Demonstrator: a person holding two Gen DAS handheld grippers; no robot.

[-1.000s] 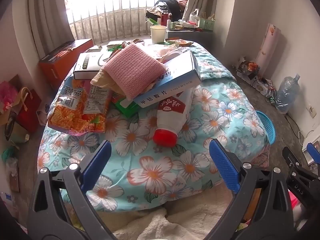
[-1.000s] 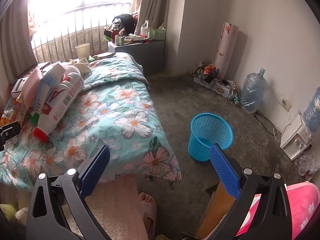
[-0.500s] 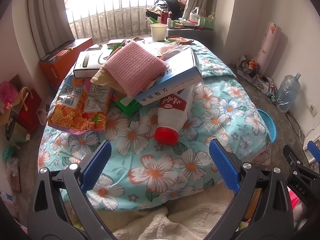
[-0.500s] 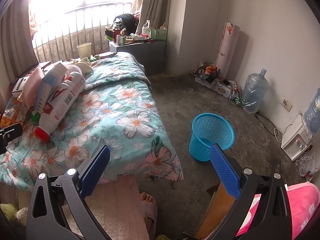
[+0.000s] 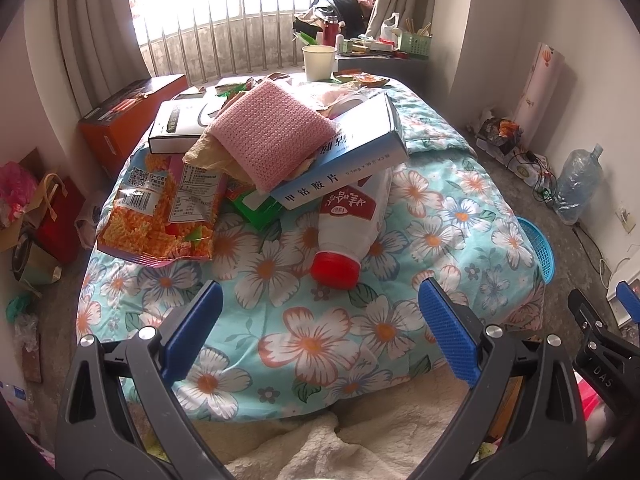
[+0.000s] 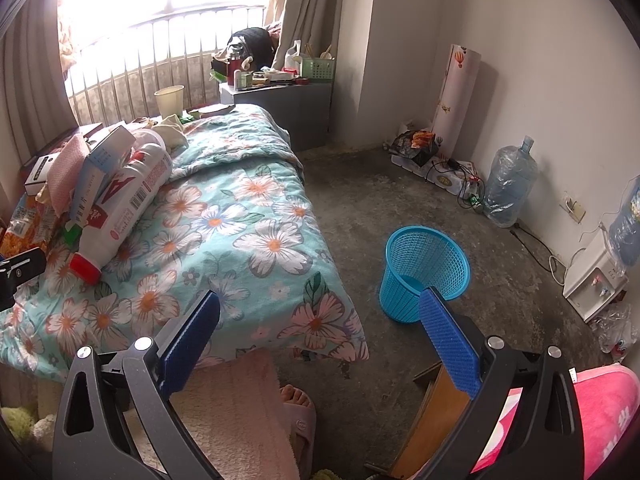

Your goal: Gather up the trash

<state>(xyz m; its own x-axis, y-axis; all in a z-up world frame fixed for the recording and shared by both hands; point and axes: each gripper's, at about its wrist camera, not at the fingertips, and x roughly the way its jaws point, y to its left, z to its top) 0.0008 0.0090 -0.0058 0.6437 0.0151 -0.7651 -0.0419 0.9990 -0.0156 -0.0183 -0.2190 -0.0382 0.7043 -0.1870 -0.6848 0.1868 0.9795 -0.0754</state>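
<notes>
Nothing has shifted: your left gripper [image 5: 318, 330] and right gripper [image 6: 320, 334] gape empty, white bottle [image 5: 352, 224] untouched on the bed [image 5: 440, 216]

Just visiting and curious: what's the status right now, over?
Left tool open, empty; right tool open, empty. Trash pile with milk bottle untouched on bed. Blue basket on floor, path clear.
</notes>
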